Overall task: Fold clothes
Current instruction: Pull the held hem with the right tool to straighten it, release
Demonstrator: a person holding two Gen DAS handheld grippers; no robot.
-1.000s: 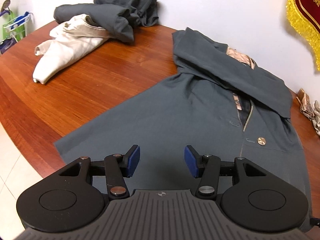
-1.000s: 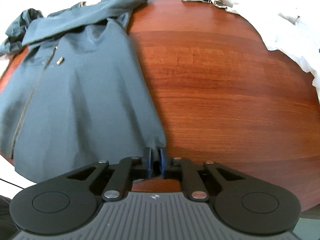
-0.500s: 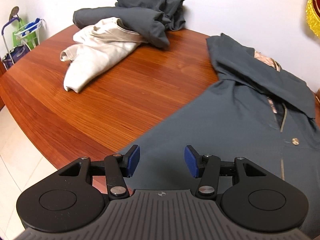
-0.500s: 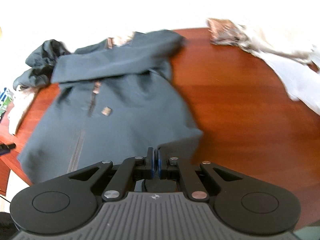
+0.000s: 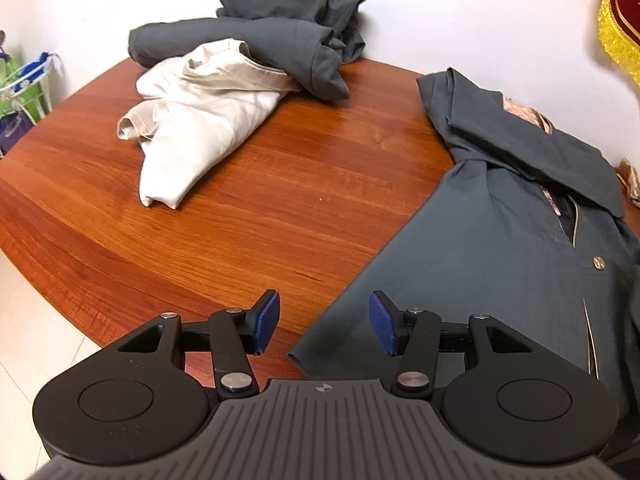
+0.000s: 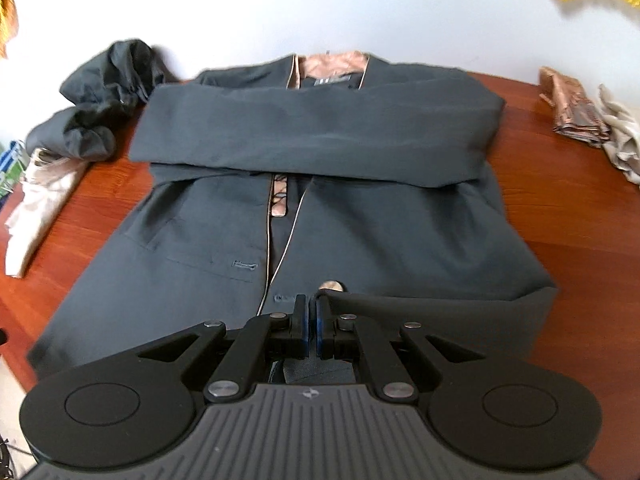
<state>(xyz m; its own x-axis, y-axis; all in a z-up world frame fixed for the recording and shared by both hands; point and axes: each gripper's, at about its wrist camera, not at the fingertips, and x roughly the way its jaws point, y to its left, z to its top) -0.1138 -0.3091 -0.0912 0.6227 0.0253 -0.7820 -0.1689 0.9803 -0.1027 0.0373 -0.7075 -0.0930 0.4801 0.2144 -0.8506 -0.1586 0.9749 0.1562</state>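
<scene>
A dark grey jacket (image 6: pixel 360 216) lies flat on the round wooden tabletop (image 5: pixel 280 200), with its front side up and its collar toward the white wall (image 5: pixel 460 12). Both sleeves (image 6: pixel 320 136) are folded across the chest, one over the other. The front opening shows a pale pink lining (image 6: pixel 280 196) and a light piping along the edge. One round button (image 6: pixel 331 285) sits near the lower part of the front.

The right hand-held gripper (image 6: pixel 312 330) is over the lower middle of the jacket. Its blue pads are pressed together on a piece of the jacket's hem, and this lower right corner of the cloth is lifted and folded over toward the middle, so that it hangs from the jaws.

The left hand-held gripper (image 5: pixel 324 328) is spread wide and holds nothing. It hovers just above the lower left corner of the jacket (image 5: pixel 500 260), near the edge of the tabletop; the corner lies between the two pads and slightly below them.

Farther on the tabletop, well apart from the jacket, there is a cream garment (image 5: pixel 200 120), crumpled, and a dark grey garment (image 5: pixel 280 36) that lies partly over it, next to the wall. On the other side of the jacket a small patterned brown cloth (image 6: pixel 572 108) lies beside a white cloth (image 6: pixel 620 136). A red banner with yellow fringe (image 5: pixel 620 12) hangs on the wall.
</scene>
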